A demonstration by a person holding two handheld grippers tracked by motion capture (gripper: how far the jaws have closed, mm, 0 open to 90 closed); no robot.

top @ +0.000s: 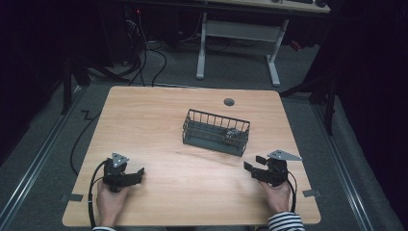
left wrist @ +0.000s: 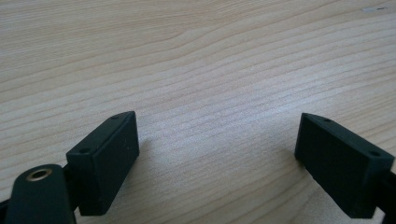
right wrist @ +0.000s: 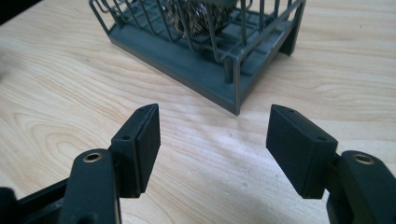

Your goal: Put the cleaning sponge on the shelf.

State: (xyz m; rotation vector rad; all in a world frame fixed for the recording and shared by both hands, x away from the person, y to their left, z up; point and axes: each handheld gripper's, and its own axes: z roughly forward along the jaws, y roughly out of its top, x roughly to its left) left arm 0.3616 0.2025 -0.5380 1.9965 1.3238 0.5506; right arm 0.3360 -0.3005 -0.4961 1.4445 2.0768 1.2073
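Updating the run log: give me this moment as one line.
left gripper: open, empty, low over table | right gripper: open, empty, facing wire basket | steel scourer: inside basket's right end

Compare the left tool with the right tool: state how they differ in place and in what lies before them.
The left tool sits at the table's near left, the right tool at its near right. Before the left tool lies bare wood; the right tool faces the wire basket, which holds a metal scourer. Both stand open, holding nothing.
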